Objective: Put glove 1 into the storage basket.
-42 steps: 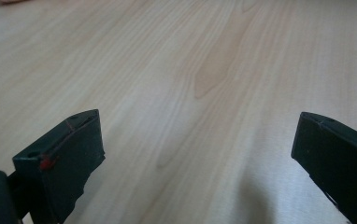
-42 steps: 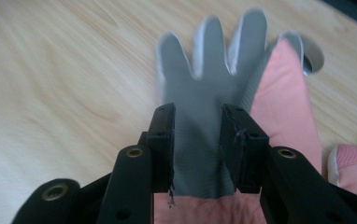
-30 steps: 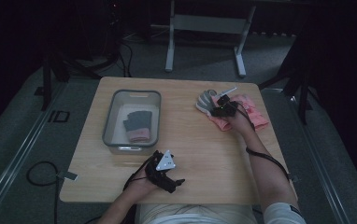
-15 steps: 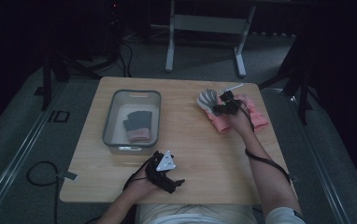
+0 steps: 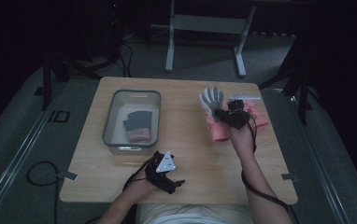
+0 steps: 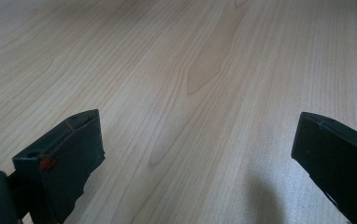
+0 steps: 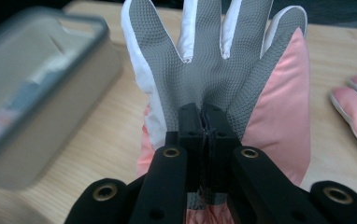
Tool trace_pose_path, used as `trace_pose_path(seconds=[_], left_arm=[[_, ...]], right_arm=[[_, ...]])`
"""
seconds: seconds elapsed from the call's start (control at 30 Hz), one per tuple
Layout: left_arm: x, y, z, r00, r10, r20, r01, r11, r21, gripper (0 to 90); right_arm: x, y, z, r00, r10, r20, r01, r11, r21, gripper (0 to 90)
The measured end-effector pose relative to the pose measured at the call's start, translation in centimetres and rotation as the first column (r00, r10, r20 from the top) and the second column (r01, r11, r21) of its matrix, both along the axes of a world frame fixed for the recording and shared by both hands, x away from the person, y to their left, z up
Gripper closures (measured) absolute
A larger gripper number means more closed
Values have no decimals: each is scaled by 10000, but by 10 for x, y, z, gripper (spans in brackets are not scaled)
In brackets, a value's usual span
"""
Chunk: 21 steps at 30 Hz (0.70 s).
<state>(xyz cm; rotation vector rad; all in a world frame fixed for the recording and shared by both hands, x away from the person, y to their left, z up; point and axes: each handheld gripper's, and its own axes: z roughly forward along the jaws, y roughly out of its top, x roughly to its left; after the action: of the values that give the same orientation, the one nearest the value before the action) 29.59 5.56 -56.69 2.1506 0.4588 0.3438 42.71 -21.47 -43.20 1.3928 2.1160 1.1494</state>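
A pink glove with a grey textured palm (image 7: 214, 65) hangs from my right gripper (image 7: 206, 119), whose jaws are shut on the palm's lower part. In the high view that glove (image 5: 212, 109) is lifted above the table's right half with the right gripper (image 5: 228, 115) at it. A second pink glove (image 5: 257, 115) lies flat just to its right, and its fingers (image 7: 356, 100) show at the right edge. My left gripper (image 5: 169, 179) rests near the front edge, jaws open over bare wood (image 6: 200, 121).
A grey plastic bin (image 5: 116, 123) stands on the table's left half, holding a grey and pink glove (image 5: 138, 126). A small white object (image 5: 245, 97) lies near the far right edge. A cable trails on the floor at left (image 5: 39, 175).
My right gripper has drawn the grey-palmed glove slightly toward the table's middle and up. The left gripper has stayed put.
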Motion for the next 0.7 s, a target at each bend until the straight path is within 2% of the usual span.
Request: trace_pose_path(seconds=[0.03,0.13,0.2,0.27,0.4,0.53,0.7], left_arm=[[0,0,0,10000,-23,-15,23,10000,-5,20],[-1,0,0,9999,-77,67,77,9999,65,20],[-1,0,0,9999,-76,112,75,9999,87,20],[0,-1,0,9999,-89,108,88,9999,94,20],[-1,0,1,9999,-115,126,115,9999,66,20],[-2,-1,1,9998,-156,117,156,9999,7,20],[-1,0,1,9998,-188,38,187,9998,83,20]], right_arm=[[-4,2,-4,9999,-142,-2,142,9997,-217,874],[-13,7,-20,9982,-417,-420,404,9987,-317,874],[-22,7,-32,9942,-917,-567,915,9958,-67,874],[-28,8,-41,9904,-1215,-653,1216,9926,-24,874],[-38,11,-55,9839,-1467,-1017,1488,9888,130,874],[-37,15,-67,9780,-1587,-1354,1631,9864,222,873],[-26,25,-81,9718,-1710,-1621,1763,9842,185,871]])
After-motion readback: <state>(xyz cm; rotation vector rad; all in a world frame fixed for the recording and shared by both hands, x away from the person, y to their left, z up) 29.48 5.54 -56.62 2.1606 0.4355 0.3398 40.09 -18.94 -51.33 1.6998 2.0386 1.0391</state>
